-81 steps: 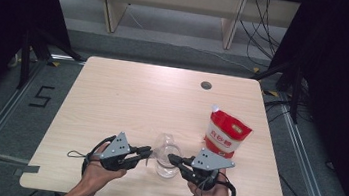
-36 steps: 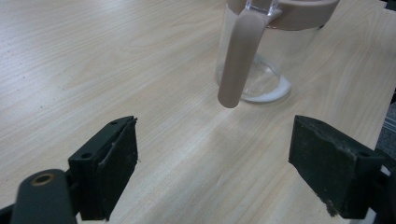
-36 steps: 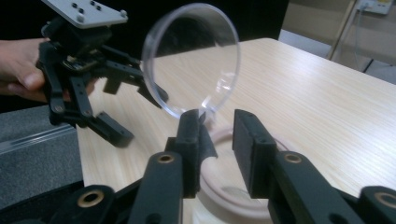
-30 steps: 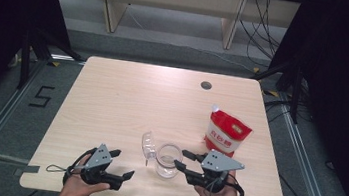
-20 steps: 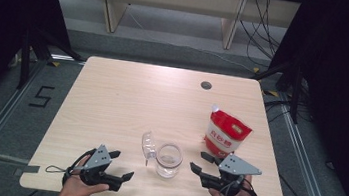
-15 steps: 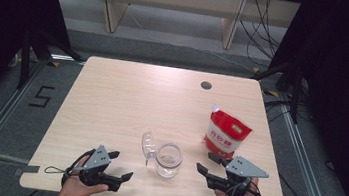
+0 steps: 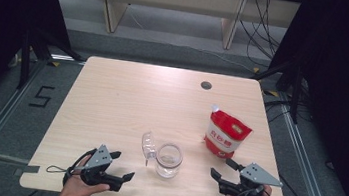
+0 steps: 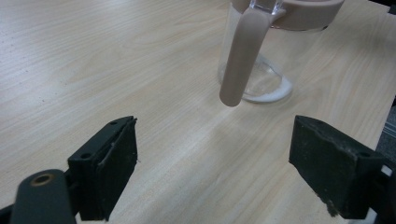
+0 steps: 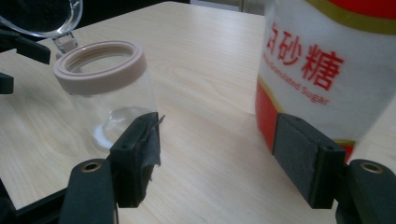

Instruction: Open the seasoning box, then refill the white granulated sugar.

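Both claws sit low at the near edge of the tabletop (image 7: 112, 95), each in a hand, and neither holds anything. Left claw (image 7: 125, 176) lies toward the near left corner with its jaws spread wide; in the left gripper view the bare wood shows between its two black pads (image 8: 112, 163), and nothing touches them. Right claw (image 7: 214, 173) lies toward the near right corner, its jaws also apart and having just been opening, with only wood in the gap between them in the right gripper view.

Between the two claws, near the middle of the near edge, stands a clear glass jar (image 7: 169, 160) with a pale pinkish rim. It is upright and its mouth is uncovered. Its clear lid (image 7: 148, 145) hangs off the rim on the left side, tilted up and open, joined by a pinkish strap (image 8: 240, 56) that drops down the jar's side. A little white stuff lies at the bottom of the jar, seen through the glass in the left gripper view.

Toward the right edge, farther back than the right claw and just beside it, stands a red and white sugar bag (image 7: 227, 134), upright, apart from the jar. A small dark round hole (image 7: 206, 85) sits near the far edge.
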Demonstrator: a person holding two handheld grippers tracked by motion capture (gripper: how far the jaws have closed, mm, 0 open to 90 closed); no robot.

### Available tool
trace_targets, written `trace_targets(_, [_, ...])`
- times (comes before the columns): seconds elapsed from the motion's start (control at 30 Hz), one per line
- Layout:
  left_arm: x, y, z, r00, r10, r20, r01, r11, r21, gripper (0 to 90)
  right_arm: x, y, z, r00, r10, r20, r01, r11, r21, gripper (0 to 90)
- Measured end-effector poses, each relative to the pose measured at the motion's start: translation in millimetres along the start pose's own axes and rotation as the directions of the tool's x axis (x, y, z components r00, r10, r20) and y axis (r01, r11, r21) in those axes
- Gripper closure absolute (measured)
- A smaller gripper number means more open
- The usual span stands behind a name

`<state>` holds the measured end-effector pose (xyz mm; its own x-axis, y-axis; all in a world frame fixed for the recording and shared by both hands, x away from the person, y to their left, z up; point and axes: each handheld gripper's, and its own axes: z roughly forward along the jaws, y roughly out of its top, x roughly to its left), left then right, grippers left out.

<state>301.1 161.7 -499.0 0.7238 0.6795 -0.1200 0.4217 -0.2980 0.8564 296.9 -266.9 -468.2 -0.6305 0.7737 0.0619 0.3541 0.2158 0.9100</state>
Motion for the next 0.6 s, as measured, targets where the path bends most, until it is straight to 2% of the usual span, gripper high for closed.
trace_targets(0.07, [1.5, 0.0, 0.9, 1.0, 0.002, 0.006, -0.002, 1.0, 0.007, 15.0, -5.1, -3.6, -1.3, 0.9999, 0.011, 0.013, -0.01, 1.0, -0.01, 29.6])
trace_targets(0.1, [1.8, 0.1, 1.1, 1.0, 0.006, -0.003, -0.006, 0.9999, 0.01, 15.0, -5.2, -4.5, -2.3, 0.9994, 0.03, 0.016, -0.03, 1.0, -0.004, 29.1])
trace_targets(0.13, [1.7, 0.3, 0.7, 0.9999, 0.007, -0.012, -0.007, 0.9999, 0.015, 15.0, -7.8, -4.9, -3.6, 0.9996, 0.018, 0.023, -0.018, 1.0, 0.004, 28.7])
trace_targets(0.2, [0.6, 0.2, 1.0, 1.0, 0.004, 0.002, -0.004, 0.9999, 0.009, 15.0, -8.1, -6.9, -4.0, 0.9983, 0.048, 0.032, -0.048, 0.999, -0.002, 27.8])
trace_targets(0.23, [0.0, 0.1, 1.0, 1.0, 0.006, 0.003, -0.006, 1.0, 0.006, 15.0, -11.8, -7.2, -4.7, 0.9989, 0.018, 0.044, -0.018, 1.0, -0.001, 26.6])
trace_targets(0.33, [0.8, 0.6, 0.3, 0.9994, 0.036, 0.004, -0.036, 0.9993, 0.011, 15.0, -12.2, -8.1, -3.6, 0.9985, 0.03, 0.045, -0.03, 1.0, -0.003, 26.0])
trace_targets(0.4, [1.0, 0.9, 0.3, 0.9993, 0.037, 0.004, -0.037, 0.9993, 0.009, 15.0, -11.7, -8.6, -4.6, 0.9975, 0.044, 0.055, -0.045, 0.999, 0.008, 25.4])
trace_targets(0.43, [1.1, 1.0, 0.1, 0.9993, 0.036, 0.005, -0.036, 0.9993, 0.009, 15.0, -14.7, -8.9, -4.4, 0.998, 0.031, 0.055, -0.03, 1.0, -0.001, 24.4])
trace_targets(0.47, [0.8, 1.1, -0.2, 0.9993, 0.037, -0.002, -0.037, 0.9993, 0.008, 15.0, -13.5, -9.0, -5.3, 0.9962, 0.057, 0.066, -0.057, 0.998, 0.002, 24.4])
trace_targets(0.53, [1.3, 1.0, 0.2, 0.9994, 0.034, 0.004, -0.034, 0.9994, 0.005, 15.0, -18.2, -9.6, -5.2, 0.996, 0.032, 0.083, -0.032, 0.999, -0.006, 22.8])
trace_targets(0.6, [1.1, 0.8, 0.7, 0.9994, 0.034, 0.006, -0.034, 0.9994, -0.001, 15.0, -22.9, -10.6, -5.5, 0.9951, 0.036, 0.092, -0.035, 0.999, -0.007, 22.4])
